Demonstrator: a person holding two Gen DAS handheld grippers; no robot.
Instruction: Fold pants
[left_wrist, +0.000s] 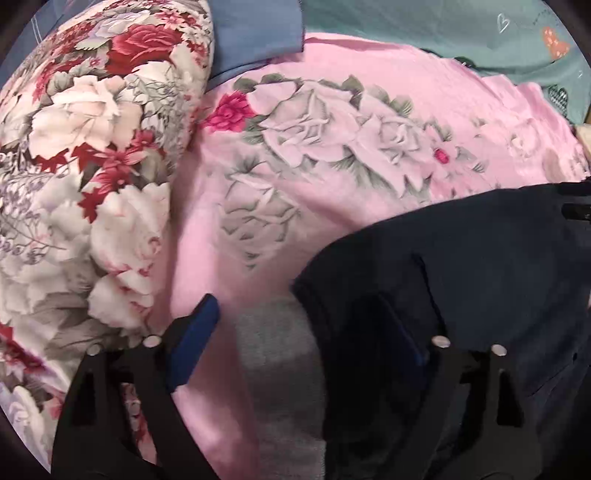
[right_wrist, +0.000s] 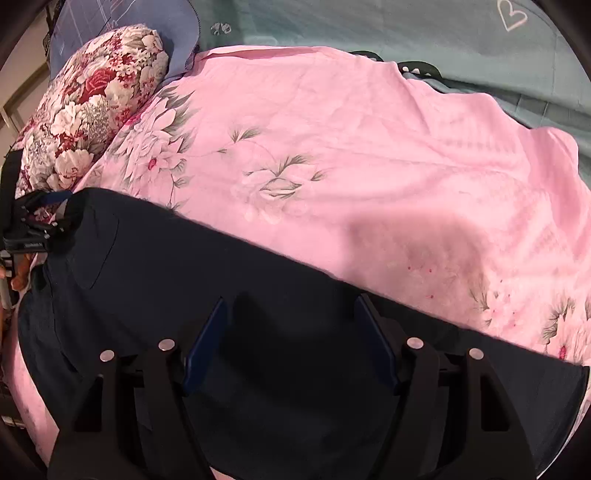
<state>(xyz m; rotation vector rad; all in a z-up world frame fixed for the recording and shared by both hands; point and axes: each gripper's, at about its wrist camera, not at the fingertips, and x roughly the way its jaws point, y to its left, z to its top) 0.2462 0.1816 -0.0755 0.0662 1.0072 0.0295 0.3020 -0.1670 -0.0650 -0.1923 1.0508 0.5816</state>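
Where soft and flat, dark navy pants (right_wrist: 229, 266) on smooth pink floral sheet (right_wrist: 369, 147)

Both wrist views look steeply down, close over the pants (left_wrist: 461, 266) and pink quilt (right_wrist: 332, 147).

A bedroom in a home, going by the bedding. Wide pink floral quilt (right_wrist: 332, 147) spread flat as the main surface. Beside the quilt's far left corner, a plump pillow (right_wrist: 96, 110) in red and white rose print, touching its edge. Behind that pillow, a blue cushion (right_wrist: 122, 22). Beyond the quilt's far edge, a teal sheet (right_wrist: 369, 26) printed with heart outlines. Left of the quilt, past the pillow, a strip of pale wall (right_wrist: 26, 85).
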